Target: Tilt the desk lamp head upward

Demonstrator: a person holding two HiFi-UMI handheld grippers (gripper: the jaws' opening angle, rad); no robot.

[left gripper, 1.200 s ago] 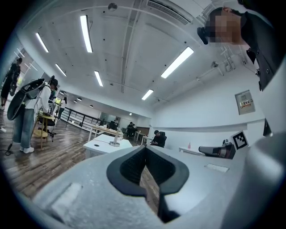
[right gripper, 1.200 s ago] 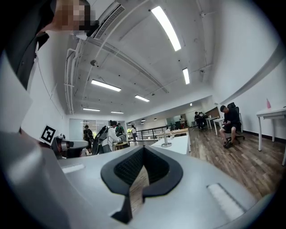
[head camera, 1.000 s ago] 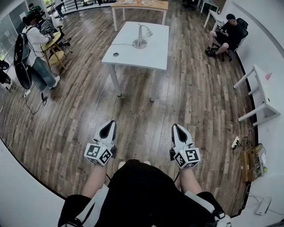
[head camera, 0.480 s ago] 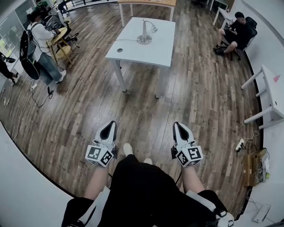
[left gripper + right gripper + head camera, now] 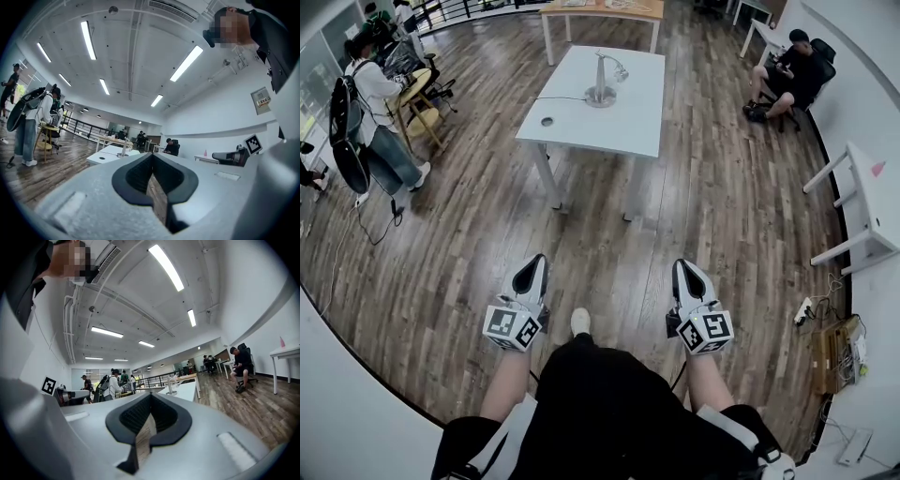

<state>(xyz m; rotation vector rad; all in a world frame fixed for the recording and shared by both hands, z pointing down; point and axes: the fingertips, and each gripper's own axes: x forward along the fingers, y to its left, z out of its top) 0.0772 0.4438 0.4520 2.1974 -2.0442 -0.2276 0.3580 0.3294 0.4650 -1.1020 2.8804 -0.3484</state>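
Dark wooden plank floor [image 5: 722,206] surrounds a white rectangular table [image 5: 619,127], and the silver metal desk lamp [image 5: 602,80] stands on its far half. The grey left gripper [image 5: 532,269] and right gripper [image 5: 686,272] are well apart from it, both with jaws closed together and empty.

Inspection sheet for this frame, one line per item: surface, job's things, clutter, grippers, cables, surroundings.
Surface: white table, far ahead of the person.
Job's things: desk lamp upright on the table, untouched.
Clutter: nothing seen; only a round grommet hole.
Grippers: left gripper and right gripper, fingers shut, both empty.
Cables: lamp cord across the tabletop; power strip on the floor at right.
Surroundings: seated person; standing person wearing a backpack.
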